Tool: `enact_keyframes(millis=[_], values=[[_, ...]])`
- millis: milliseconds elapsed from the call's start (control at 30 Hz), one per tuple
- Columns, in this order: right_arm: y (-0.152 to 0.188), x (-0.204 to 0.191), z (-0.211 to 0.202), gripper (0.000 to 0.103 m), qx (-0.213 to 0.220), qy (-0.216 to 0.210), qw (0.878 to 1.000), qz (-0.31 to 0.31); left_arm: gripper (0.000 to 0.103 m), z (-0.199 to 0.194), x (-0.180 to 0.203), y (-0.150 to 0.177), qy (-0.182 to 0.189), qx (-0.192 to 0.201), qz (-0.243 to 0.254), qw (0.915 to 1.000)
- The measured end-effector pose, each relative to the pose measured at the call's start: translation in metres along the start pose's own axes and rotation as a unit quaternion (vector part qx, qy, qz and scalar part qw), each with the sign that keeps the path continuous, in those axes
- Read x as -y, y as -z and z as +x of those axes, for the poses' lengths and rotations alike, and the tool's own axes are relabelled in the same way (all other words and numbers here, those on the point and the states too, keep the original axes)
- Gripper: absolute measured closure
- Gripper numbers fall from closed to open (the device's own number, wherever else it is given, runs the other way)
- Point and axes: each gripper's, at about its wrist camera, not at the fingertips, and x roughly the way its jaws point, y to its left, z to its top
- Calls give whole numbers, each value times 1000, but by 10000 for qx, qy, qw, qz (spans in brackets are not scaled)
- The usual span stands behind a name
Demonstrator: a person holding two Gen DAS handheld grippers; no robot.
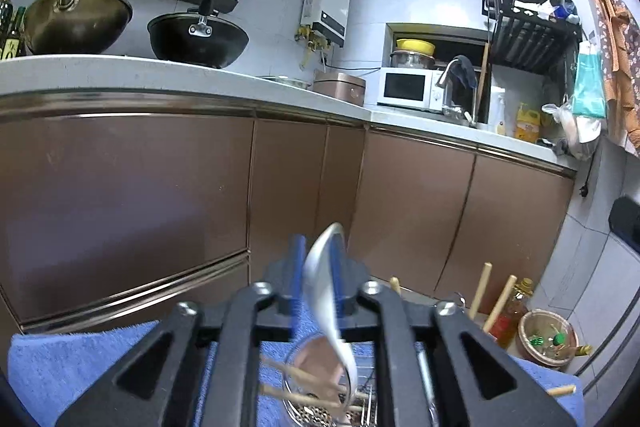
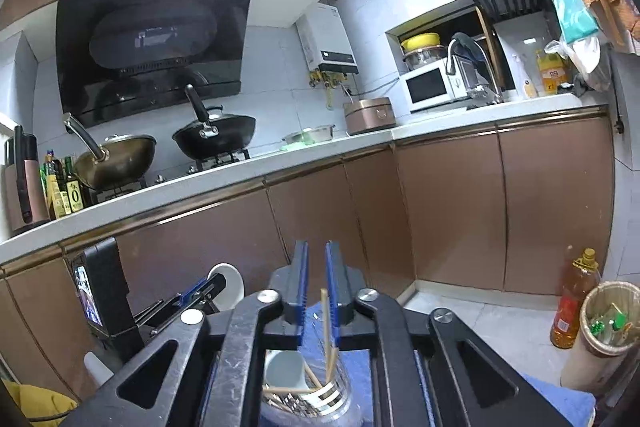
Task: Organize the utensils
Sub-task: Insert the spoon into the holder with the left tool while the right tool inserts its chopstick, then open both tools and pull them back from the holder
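Observation:
My left gripper is shut on a white ceramic spoon, bowl up, handle slanting down into a clear glass jar with wooden chopsticks below it. The left gripper and spoon also show in the right wrist view. My right gripper holds one wooden chopstick against its right pad, standing in a clear glass holder with several chopsticks. A white cup sits beside the holder on a blue towel.
Brown cabinet fronts stand ahead under a white counter with two woks. A metal rack with upright chopsticks, an oil bottle and a waste bin stand at the right.

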Motion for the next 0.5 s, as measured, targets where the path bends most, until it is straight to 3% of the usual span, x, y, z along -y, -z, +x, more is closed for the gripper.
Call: enact_keyframes(millis=[67,233,500], values=[[5,4,-5,82,-61,62,9999,57,67,-6,-1,-1,55,9,-13,10000],[15,14,-17,71,-326,303,9986,277,64,-26,-4,-8,54,-69,52,9999],[24,5,-40,51,-666,822,9940,287,49,-74,-17,-20,-36,-455,113,9989]])
